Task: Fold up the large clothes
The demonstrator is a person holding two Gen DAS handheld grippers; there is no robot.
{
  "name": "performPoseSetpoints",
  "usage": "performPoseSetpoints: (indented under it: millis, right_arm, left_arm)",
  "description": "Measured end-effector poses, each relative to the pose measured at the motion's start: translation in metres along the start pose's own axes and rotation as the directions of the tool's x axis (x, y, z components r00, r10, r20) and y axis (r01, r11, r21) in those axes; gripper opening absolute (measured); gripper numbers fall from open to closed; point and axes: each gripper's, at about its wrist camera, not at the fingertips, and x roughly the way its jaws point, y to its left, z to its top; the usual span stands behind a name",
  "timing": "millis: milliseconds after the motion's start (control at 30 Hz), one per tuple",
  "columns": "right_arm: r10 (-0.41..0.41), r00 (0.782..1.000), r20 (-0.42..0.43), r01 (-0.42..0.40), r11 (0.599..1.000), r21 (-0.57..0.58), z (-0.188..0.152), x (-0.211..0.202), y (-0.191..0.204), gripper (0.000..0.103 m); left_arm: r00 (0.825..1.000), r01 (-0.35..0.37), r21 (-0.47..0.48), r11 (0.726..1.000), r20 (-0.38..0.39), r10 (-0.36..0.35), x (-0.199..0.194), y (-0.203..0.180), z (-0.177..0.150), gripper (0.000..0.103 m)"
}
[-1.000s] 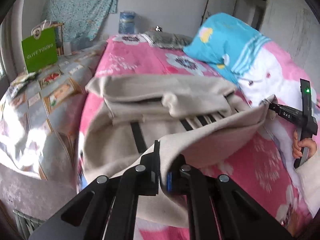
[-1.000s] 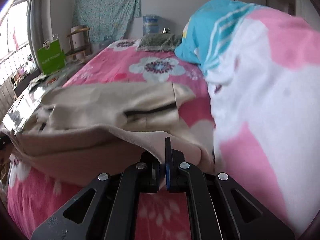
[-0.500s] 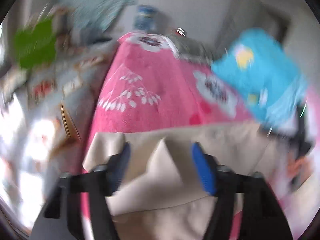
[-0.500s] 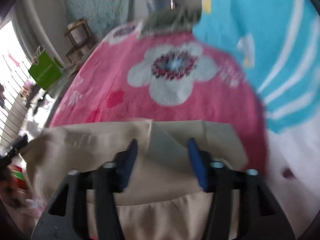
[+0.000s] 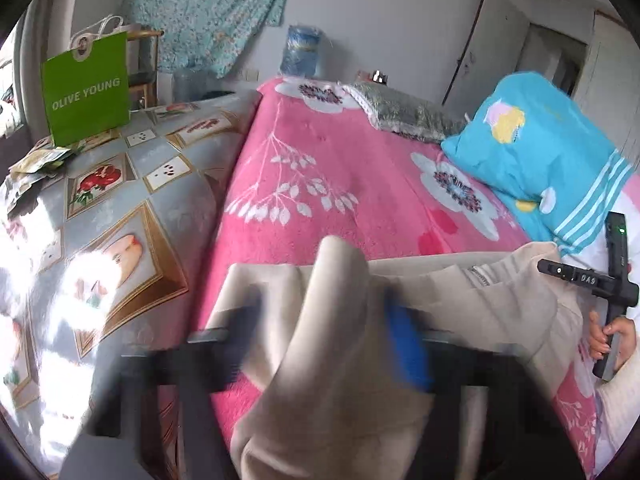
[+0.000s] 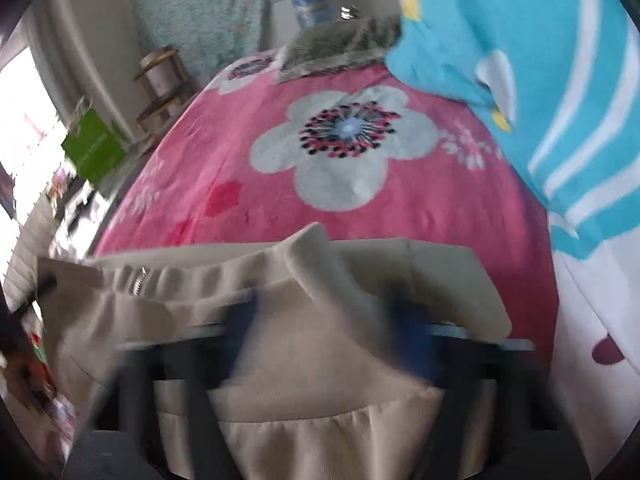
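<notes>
A beige garment [image 5: 460, 292] with a zip lies folded across the pink floral blanket [image 5: 340, 184]. In the left wrist view a raised fold of it stands between my left gripper's [image 5: 324, 340] blurred jaws, which are closing around it. In the right wrist view the same garment [image 6: 180, 292] fills the foreground. A peaked fold of it sits between my right gripper's [image 6: 324, 332] motion-smeared jaws. The right tool's black body [image 5: 580, 280] and the hand holding it [image 5: 608, 332] show at the garment's right end.
A blue striped pillow [image 5: 540, 152] and a white-pink quilt [image 6: 592, 300] crowd the right side. A grey cushion [image 5: 400, 108] lies at the bed's far end. To the left is a picture-patterned cover [image 5: 120, 200] with a green paper bag [image 5: 86, 88] on it.
Both grippers carried the garment's near edge forward over the rest, then opened. They now sit lower at the folded garment's far edge, each astride a raised fold.
</notes>
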Motion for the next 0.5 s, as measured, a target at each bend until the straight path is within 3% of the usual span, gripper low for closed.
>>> performPoseSetpoints:
  millis: [33,100,133,167,233,300,400,467,500]
  right_arm:
    - [-0.035,0.997,0.072,0.037,0.999,-0.025,-0.003,-0.014,0.004,0.005]
    - [-0.121,0.973,0.196,0.132,0.99,-0.046,-0.006,-0.043,0.011,0.004]
    - [-0.141,0.957,0.252,0.153,0.988,-0.027,-0.006,-0.06,0.011,0.004]
    - [-0.145,0.956,0.256,0.152,0.988,-0.009,-0.002,-0.064,0.008,0.004]
    - [-0.158,0.967,0.198,0.159,0.987,0.012,0.014,-0.047,-0.002,0.004]
    - [-0.154,0.972,0.175,0.145,0.988,0.06,0.023,-0.025,-0.016,0.004]
    - [-0.242,0.959,0.146,0.247,0.969,-0.015,0.025,0.02,-0.012,0.005]
    - [-0.281,0.96,0.014,0.281,0.954,-0.107,0.021,0.055,-0.004,0.007]
    - [-0.3,0.954,0.011,0.299,0.946,-0.124,0.018,0.056,-0.002,0.007]
  left_arm:
    - [0.999,-0.033,0.033,0.999,0.013,0.033,-0.003,-0.008,0.001,0.005]
    - [0.991,-0.097,0.122,0.988,0.099,0.085,-0.017,-0.025,0.001,0.004]
    - [0.987,-0.105,0.142,0.984,0.136,0.085,-0.026,-0.031,0.001,0.004]
    - [0.985,-0.088,0.133,0.987,0.157,0.067,-0.033,-0.033,0.005,0.004]
    - [0.985,-0.1,0.108,0.989,0.151,0.083,-0.025,-0.027,0.013,0.004]
    - [0.981,-0.157,0.059,0.986,0.123,0.149,0.003,-0.011,0.021,0.005]
    - [0.958,-0.285,0.099,0.953,0.028,0.284,0.061,0.001,0.016,0.011]
    - [0.942,-0.333,0.129,0.934,-0.009,0.337,0.075,-0.001,0.012,0.019]
    - [0.936,-0.345,0.137,0.928,-0.026,0.352,0.076,-0.001,0.013,0.022]
